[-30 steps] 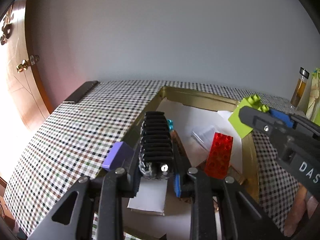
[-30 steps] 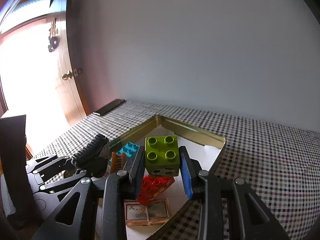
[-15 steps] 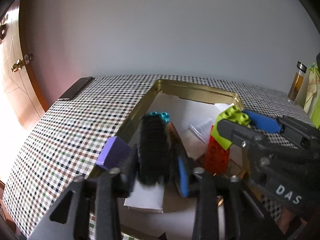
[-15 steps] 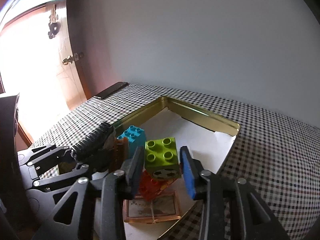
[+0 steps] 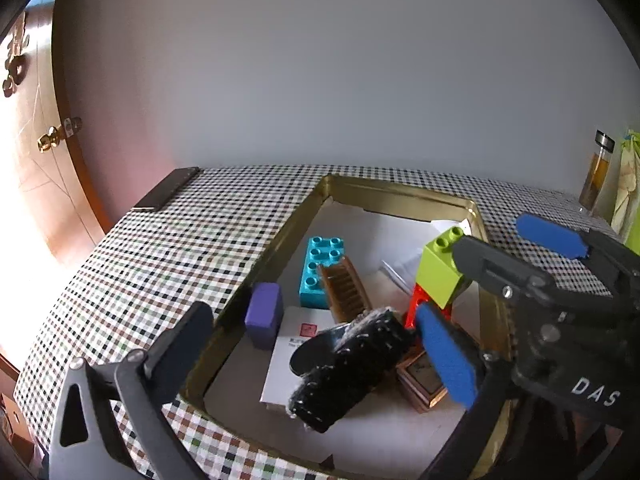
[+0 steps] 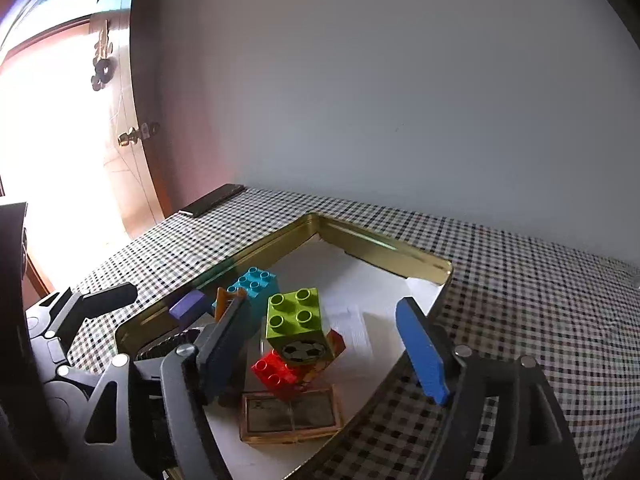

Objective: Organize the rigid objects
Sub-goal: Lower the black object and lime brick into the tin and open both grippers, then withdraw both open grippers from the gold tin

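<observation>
A gold tin tray [image 5: 396,196] holds the objects. In the left wrist view my left gripper [image 5: 316,344] is open; a black ridged brush [image 5: 352,364] lies in the tray between its fingers, free. My right gripper [image 6: 324,344] is open, with a lime green brick [image 6: 298,322] resting on a red brick [image 6: 276,372] between its fingers. The green brick [image 5: 440,272] and right gripper [image 5: 516,256] also show in the left wrist view. A teal brick [image 5: 320,264], a brown comb [image 5: 346,290] and a purple block [image 5: 264,312] lie in the tray.
A white card [image 5: 292,356] and a small framed picture [image 6: 290,414] lie in the tray. A dark flat phone-like bar [image 5: 166,194] lies on the checked tablecloth [image 5: 160,264]. A glass bottle [image 5: 598,172] stands far right. A wooden door [image 6: 132,140] is at the left.
Both grippers opened. The left let go of the black brush, which now lies tilted in the tray. The right released the green brick onto the red brick.
</observation>
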The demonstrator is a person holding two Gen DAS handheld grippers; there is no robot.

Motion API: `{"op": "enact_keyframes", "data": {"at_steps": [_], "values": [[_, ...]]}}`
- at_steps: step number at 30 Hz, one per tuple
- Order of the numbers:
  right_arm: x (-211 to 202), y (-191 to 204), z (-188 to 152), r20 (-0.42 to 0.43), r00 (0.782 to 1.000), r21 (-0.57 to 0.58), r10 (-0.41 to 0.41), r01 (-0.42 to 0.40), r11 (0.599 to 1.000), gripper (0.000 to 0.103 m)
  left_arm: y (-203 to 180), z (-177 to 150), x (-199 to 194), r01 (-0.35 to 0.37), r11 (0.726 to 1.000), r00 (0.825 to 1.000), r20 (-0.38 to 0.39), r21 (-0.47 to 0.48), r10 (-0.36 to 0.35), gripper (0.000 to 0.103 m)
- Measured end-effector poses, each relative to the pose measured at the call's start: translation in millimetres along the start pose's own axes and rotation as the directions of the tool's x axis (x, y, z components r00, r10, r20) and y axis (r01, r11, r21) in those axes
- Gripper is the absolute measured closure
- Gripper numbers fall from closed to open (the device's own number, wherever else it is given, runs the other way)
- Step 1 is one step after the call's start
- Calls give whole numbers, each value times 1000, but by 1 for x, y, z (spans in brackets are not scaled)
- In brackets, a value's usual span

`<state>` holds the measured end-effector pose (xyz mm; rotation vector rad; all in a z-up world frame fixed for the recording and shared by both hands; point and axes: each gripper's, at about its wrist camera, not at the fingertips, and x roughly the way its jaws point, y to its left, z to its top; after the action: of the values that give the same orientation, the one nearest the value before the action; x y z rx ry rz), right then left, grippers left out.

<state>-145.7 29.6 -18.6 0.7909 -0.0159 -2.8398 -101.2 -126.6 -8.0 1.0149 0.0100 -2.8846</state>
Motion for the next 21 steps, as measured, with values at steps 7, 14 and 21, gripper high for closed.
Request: {"op": "enact_keyframes", "data": {"at_steps": [7, 14, 21], "values": [[-18, -3, 5, 52, 999, 28, 0, -1, 1000, 24, 7, -2, -15, -35, 999, 999, 37, -7, 36, 1], [-25, 1, 4, 63, 998, 31, 14, -16, 999, 22, 21, -3, -24, -50, 997, 997, 51, -52, 53, 1], [-26, 6, 1, 61, 998, 23, 35, -36, 999, 22, 22, -6, -26, -89, 995, 994, 61, -42, 91, 1]]}}
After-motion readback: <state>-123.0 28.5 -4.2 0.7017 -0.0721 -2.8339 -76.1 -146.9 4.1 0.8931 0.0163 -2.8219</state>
